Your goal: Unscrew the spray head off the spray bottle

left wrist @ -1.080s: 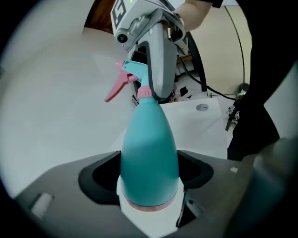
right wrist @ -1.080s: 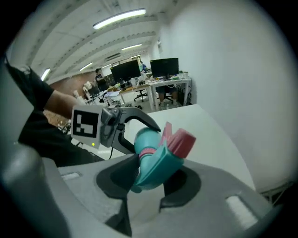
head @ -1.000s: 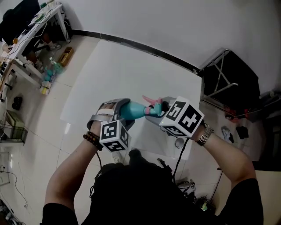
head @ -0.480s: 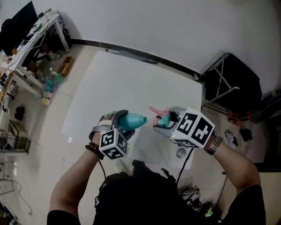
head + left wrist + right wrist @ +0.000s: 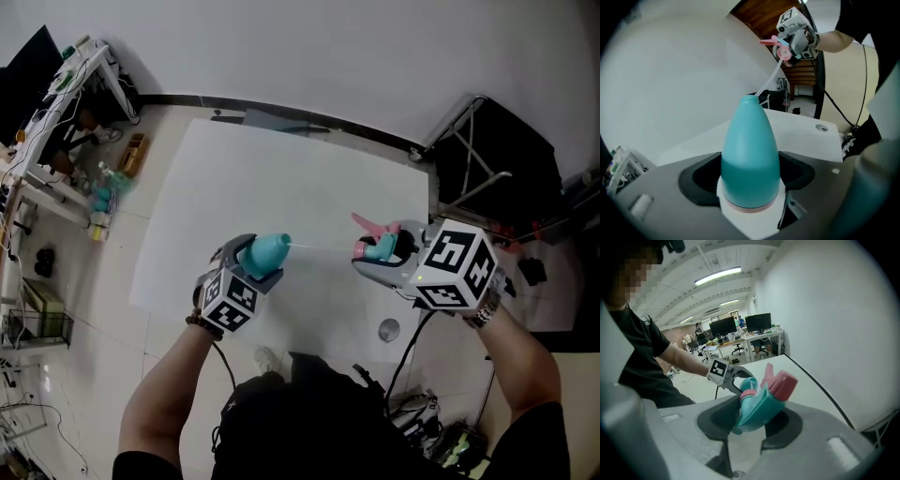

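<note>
A teal spray bottle (image 5: 265, 253) without its head sits between the jaws of my left gripper (image 5: 251, 262), which is shut on its body; its open neck (image 5: 749, 99) points toward the right gripper. My right gripper (image 5: 386, 253) is shut on the teal and pink spray head (image 5: 377, 246), held off to the right of the bottle. A thin clear dip tube (image 5: 323, 247) runs from the head to the bottle's mouth; I cannot tell whether its end is still inside. In the right gripper view the spray head (image 5: 764, 401) fills the jaws, with the left gripper (image 5: 733, 379) behind it.
Both grippers hang over a white table (image 5: 281, 169) that has a round metal insert (image 5: 388, 329) near its front right corner. A black metal frame (image 5: 487, 159) stands to the right. A cluttered desk (image 5: 66, 94) stands at the far left.
The spray head was on the bottle's neck a second ago. The right gripper has since carried it off to the right and drawn out the dip tube, while the left gripper shifted left with the bottle.
</note>
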A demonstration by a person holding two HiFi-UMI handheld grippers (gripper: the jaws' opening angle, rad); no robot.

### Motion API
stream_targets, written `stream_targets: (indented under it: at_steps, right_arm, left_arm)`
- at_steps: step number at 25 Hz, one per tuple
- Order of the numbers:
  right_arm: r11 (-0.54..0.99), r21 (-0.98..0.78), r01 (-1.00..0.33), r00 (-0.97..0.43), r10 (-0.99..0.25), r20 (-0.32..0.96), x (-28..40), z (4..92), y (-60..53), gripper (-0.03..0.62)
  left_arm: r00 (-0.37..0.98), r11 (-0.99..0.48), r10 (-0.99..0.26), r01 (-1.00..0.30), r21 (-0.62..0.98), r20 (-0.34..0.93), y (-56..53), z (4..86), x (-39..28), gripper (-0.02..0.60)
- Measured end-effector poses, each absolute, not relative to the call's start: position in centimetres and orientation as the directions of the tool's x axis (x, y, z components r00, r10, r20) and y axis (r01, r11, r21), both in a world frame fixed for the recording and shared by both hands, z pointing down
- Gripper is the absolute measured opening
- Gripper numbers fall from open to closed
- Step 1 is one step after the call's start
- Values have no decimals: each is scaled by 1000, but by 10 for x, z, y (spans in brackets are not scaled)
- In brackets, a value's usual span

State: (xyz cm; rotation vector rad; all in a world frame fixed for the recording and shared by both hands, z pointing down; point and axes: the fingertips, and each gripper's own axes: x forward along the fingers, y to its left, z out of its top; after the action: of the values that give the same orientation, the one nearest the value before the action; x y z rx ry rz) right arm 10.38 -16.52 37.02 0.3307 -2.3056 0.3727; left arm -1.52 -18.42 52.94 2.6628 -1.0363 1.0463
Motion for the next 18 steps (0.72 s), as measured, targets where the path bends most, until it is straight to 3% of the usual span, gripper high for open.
stream_targets:
  at_steps: [5, 11, 18]
  right_arm:
    - [855, -234, -462, -712, -201, 673, 122, 401, -182, 127]
    - [800, -347, -490, -773, -214, 597, 138, 416, -184, 127]
    - [659, -384, -647, -719, -359, 595, 151, 477, -209, 127]
  left_arm:
    - [549, -694, -587, -719, -21, 595, -205, 540, -9, 396]
    - [532, -663, -606, -748, -6, 591, -221, 547, -4, 396]
    - [543, -623, -637, -780, 49, 548, -231, 554, 5, 396]
